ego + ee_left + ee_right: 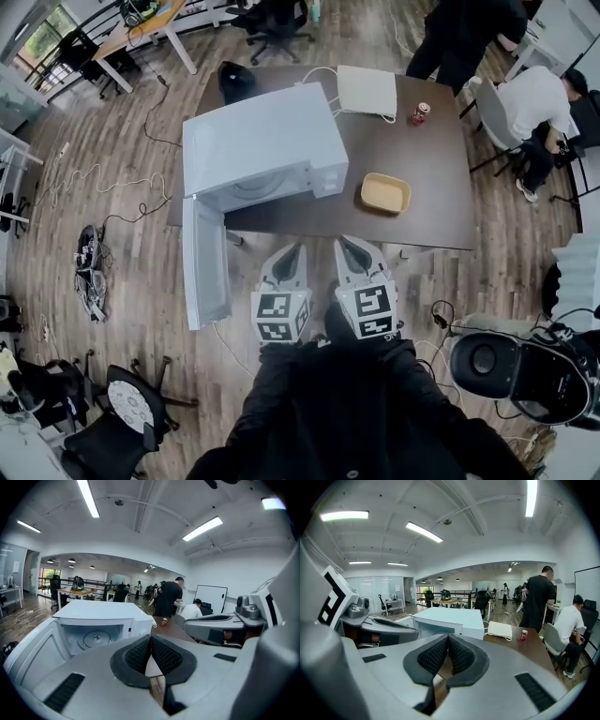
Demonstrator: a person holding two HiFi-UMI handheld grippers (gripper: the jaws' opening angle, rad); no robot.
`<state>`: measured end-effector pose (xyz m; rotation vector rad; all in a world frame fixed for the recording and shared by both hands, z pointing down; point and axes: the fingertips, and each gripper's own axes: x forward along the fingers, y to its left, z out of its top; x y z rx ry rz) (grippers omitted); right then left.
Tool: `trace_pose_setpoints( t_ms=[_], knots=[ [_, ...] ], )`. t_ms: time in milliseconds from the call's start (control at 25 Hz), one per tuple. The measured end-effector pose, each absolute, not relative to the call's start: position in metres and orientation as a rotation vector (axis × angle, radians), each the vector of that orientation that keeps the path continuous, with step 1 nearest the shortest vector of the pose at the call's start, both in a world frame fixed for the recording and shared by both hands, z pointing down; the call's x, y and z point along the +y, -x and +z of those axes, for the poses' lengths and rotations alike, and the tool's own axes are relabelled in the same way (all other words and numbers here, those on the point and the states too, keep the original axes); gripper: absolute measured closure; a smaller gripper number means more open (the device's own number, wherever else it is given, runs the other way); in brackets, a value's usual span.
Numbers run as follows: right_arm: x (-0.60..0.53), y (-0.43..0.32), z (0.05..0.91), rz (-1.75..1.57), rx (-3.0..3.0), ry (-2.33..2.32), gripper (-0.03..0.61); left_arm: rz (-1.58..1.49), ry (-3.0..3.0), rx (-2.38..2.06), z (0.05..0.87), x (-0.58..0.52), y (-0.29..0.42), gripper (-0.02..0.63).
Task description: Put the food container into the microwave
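A white microwave (265, 148) stands on the left part of a dark brown table (431, 206), with its door (204, 264) swung open toward me. Its hollow inside with the round turntable (95, 639) shows in the left gripper view. A tan, shallow food container (385, 193) sits on the table to the right of the microwave. My left gripper (297, 248) and right gripper (345, 243) hang side by side just short of the table's near edge, both shut with nothing between the pads. The container is hidden in both gripper views.
At the table's back lie a white flat bag (367, 91) and a red can (420, 113). People stand and sit behind the table at the right (534, 103). Cables (92, 258) run over the wooden floor at left, and an office chair (131, 405) is near me.
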<state>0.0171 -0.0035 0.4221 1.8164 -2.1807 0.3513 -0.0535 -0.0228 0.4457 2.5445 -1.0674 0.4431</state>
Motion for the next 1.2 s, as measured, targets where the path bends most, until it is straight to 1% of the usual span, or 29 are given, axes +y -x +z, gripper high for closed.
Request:
trace_pose_setpoints(
  t_ms=[360,520,1200],
  knots=[
    [-0.025,-0.091,0.453,0.45,-2.094,-1.87,0.555,0.53,-2.518,-0.974,0.482,-0.049,-0.017,0.58],
    [-0.033,-0.112,0.463,0.479,-2.082,-1.867,0.555,0.571,-2.494,-0.95,0.497,-0.053,-0.041,0.58],
    [-0.04,-0.154,0.508,0.574,-2.014,-1.847,0.555,0.665,-2.391,-0.922,0.548,-0.064,-0.071,0.58]
  ],
)
